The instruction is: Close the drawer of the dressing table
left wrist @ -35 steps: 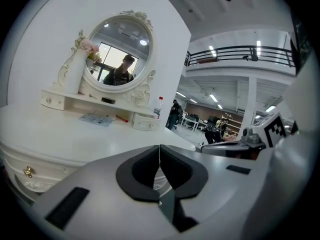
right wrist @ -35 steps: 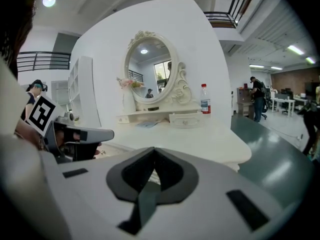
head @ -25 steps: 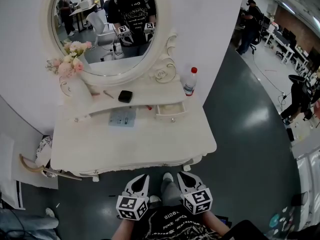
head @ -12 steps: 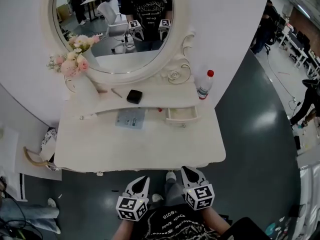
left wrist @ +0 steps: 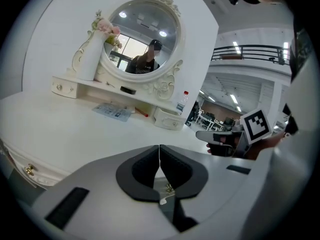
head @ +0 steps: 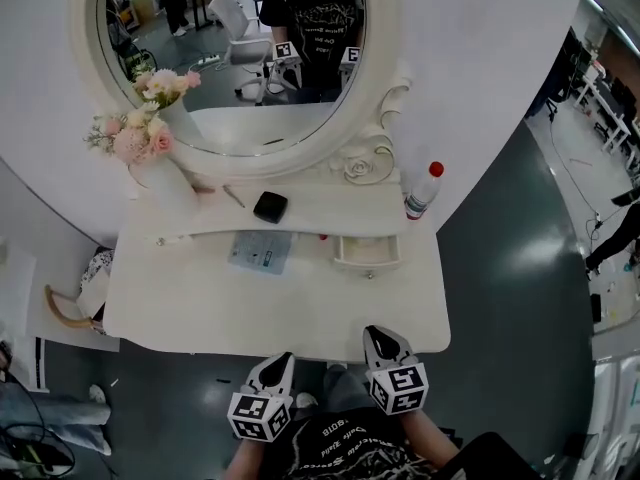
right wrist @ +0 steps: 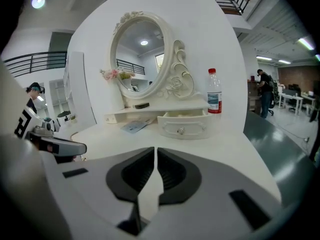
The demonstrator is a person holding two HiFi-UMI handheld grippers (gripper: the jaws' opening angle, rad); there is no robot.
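Observation:
The white dressing table [head: 200, 308] stands against the wall under an oval mirror [head: 240, 58]. Its small right drawer [head: 368, 252] is pulled out from under the shelf, showing a knob [right wrist: 181, 130] on its front [left wrist: 167, 119]. Both grippers hover at the table's front edge, well short of the drawer. My left gripper [head: 279, 361] is just off the edge, shut with nothing between its pads [left wrist: 159, 147]. My right gripper [head: 379, 334] reaches over the edge, also shut and empty [right wrist: 156, 149], pointing toward the drawer.
On the shelf sit a water bottle [head: 423, 191], a black box [head: 270, 206] and a vase of pink flowers [head: 140, 143]. A printed leaflet [head: 262, 251] lies on the tabletop left of the drawer. A basket [head: 75, 308] stands on the floor at the left.
The table has drawn nearer in the head view. Both grippers have moved forward to its front edge, the right one further than the left. The drawer stays pulled out.

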